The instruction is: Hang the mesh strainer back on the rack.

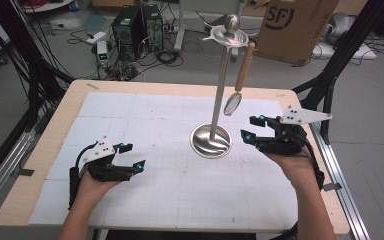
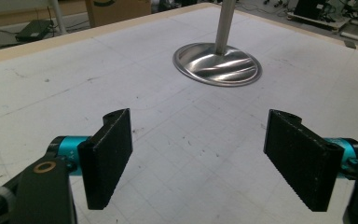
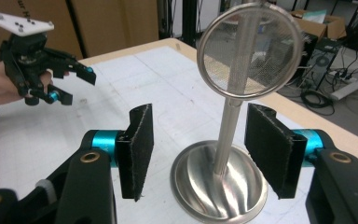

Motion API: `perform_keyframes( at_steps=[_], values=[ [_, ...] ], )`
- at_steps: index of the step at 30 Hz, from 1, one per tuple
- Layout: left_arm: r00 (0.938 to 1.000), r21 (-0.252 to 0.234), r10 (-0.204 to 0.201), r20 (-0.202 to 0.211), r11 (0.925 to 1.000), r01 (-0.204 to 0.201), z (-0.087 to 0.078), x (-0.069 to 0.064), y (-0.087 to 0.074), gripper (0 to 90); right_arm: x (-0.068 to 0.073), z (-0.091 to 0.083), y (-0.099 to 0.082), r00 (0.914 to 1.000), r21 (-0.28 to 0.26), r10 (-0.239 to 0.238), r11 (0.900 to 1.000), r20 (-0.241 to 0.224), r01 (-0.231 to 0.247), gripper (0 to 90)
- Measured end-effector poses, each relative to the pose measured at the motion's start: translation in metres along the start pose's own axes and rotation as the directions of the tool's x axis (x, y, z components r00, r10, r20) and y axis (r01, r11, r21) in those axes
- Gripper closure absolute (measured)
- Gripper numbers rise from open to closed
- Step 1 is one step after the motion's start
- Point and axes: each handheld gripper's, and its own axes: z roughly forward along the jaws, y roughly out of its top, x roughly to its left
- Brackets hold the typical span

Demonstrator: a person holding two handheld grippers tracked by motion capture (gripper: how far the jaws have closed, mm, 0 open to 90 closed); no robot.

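A shiny metal stand (image 1: pixel 211 141) with a round base and a tall pole rises from the middle of the white mat. From its top hook hangs a mesh strainer (image 1: pixel 233 103) by its wooden handle (image 1: pixel 245 67). My right gripper (image 1: pixel 249 128) hovers just right of the base, open, with nothing between its pads. In the right gripper view the strainer's mesh (image 3: pixel 250 49) hangs ahead of and above my right gripper (image 3: pixel 198 149), over the base (image 3: pixel 219 186). My left gripper (image 1: pixel 133 155) rests low at the front left, open and empty. In its own view the left gripper (image 2: pixel 198 156) faces the base (image 2: pixel 216 65).
The wooden table (image 1: pixel 50 145) carries a white gridded mat (image 1: pixel 145 125). On the floor behind stand computer towers (image 1: pixel 137 25) with cables and a cardboard box (image 1: pixel 295 27). Black frame legs (image 1: pixel 337 60) rise at the table's right.
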Motion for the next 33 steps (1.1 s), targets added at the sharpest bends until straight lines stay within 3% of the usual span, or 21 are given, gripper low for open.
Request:
perform_keyframes(
  at_steps=[14, 33],
  values=[
    [1.0000, -0.029, 0.003, 0.007, 0.9996, -0.003, -0.005, 0.002, 0.004, 23.7, 0.009, 0.015, -0.031, 0.9990, 0.034, 0.041, 0.9986, -0.020, -0.040, 35.1],
    [0.9999, -0.033, 0.014, 0.009, 0.9994, -0.014, -0.006, 0.001, 0.006, 23.7, 0.007, 0.015, -0.065, 0.9952, 0.096, 0.098, 0.9905, 0.000, -0.098, 23.9]
  ],
)
